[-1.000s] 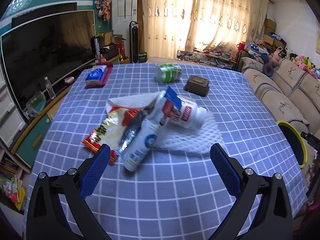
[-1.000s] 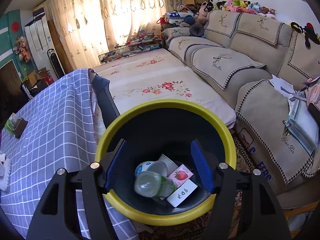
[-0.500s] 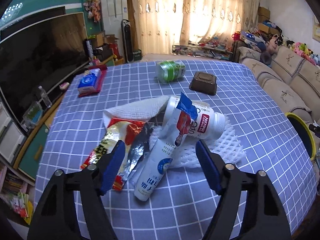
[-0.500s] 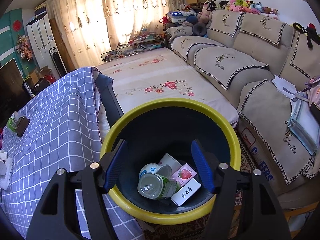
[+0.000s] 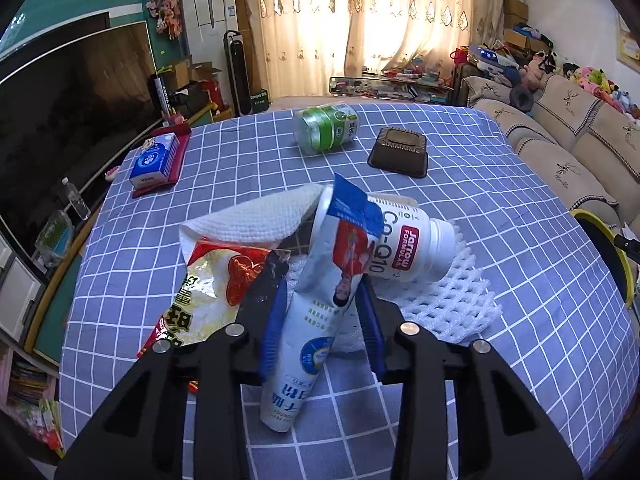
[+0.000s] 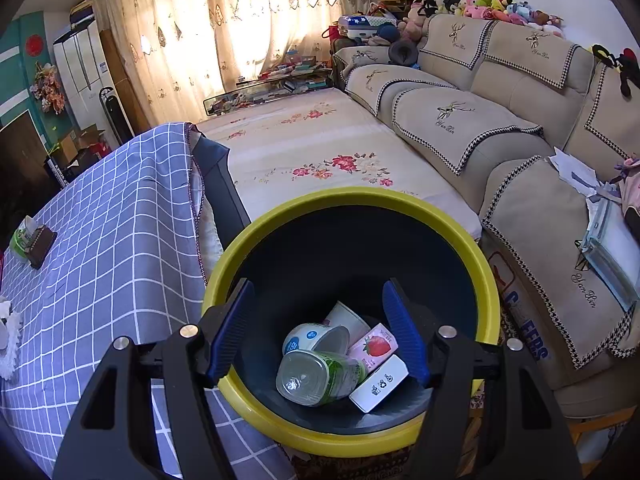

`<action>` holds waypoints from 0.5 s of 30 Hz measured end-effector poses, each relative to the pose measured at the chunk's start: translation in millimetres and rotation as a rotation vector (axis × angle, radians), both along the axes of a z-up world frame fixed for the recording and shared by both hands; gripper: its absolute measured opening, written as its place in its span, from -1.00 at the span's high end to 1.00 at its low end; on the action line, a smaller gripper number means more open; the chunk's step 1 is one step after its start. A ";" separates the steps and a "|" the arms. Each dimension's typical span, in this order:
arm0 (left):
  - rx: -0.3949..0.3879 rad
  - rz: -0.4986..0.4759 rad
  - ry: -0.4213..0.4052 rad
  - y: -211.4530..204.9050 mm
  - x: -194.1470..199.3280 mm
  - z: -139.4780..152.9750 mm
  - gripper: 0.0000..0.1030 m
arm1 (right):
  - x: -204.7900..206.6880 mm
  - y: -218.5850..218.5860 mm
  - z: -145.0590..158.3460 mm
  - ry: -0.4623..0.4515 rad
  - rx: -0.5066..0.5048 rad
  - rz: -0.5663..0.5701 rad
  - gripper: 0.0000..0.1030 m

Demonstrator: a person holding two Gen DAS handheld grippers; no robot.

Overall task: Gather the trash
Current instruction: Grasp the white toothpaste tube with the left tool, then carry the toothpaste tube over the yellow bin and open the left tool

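While the trash lies heaped mid-tabletop, items run from left to right as follows.

Tissue pack (image 5: pixel 155 157): far left on the checked tabletop (image 5: pixel 500 208), on a red tray; well apart from the heap, so likely not trash.

Snack wrapper (image 5: pixel 208 292): red and gold, flat, left edge of the heap, just beside the left gripper's left finger; partly overlapped by a white cloth (image 5: pixel 256 220).

Left gripper (image 5: pixel 322 328): jaws narrow, set on either side of the white tube (image 5: pixel 308 344). Blue pads appear to touch the tube's sides; judged a grasp made at mid-body so the tube lifts level. The tube's torn blue top leans against the pill bottle.

Pill bottle (image 5: pixel 400 248): white, on its side, resting on foam netting (image 5: pixel 452 300); touching the tube, so it may roll when the tube is lifted.

Green jar (image 5: pixel 326 129) and brown tray (image 5: pixel 399 152): far side, apart from the heap.

Trash bin (image 6: pixel 472 252): yellow rim, on the floor just off the tabletop's right edge, placed within reach for drops. Holds a cup, bottle and two cartons.

Right gripper (image 6: pixel 318 332): jaws wide, holding nothing, poised over the bin mouth; judged idle.
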State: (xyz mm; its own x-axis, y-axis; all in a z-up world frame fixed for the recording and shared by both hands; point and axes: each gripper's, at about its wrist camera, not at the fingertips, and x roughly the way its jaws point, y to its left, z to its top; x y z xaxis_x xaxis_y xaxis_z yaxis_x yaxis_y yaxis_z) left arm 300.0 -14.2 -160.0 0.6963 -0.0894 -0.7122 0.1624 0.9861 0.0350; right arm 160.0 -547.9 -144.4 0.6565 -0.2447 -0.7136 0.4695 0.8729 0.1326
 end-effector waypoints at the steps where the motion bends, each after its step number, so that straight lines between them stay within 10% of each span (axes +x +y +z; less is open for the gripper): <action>1: 0.000 0.000 0.000 0.5 -1.0 0.1 0.41 | 0.1 0.1 0.2 -0.001 0.000 0.000 -0.23; 15: -0.032 -0.103 -0.097 -26.1 -41.4 55.2 0.52 | -17.8 -5.0 14.0 -0.056 0.020 0.000 -0.23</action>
State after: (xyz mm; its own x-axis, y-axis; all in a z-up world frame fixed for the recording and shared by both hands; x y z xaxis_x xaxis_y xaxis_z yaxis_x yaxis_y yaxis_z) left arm 258.6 -40.3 -104.8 0.7479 -0.1853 -0.6374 0.2601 0.9653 0.0246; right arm 142.2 -552.9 -130.5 0.6959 -0.2307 -0.6801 0.4607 0.8698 0.1764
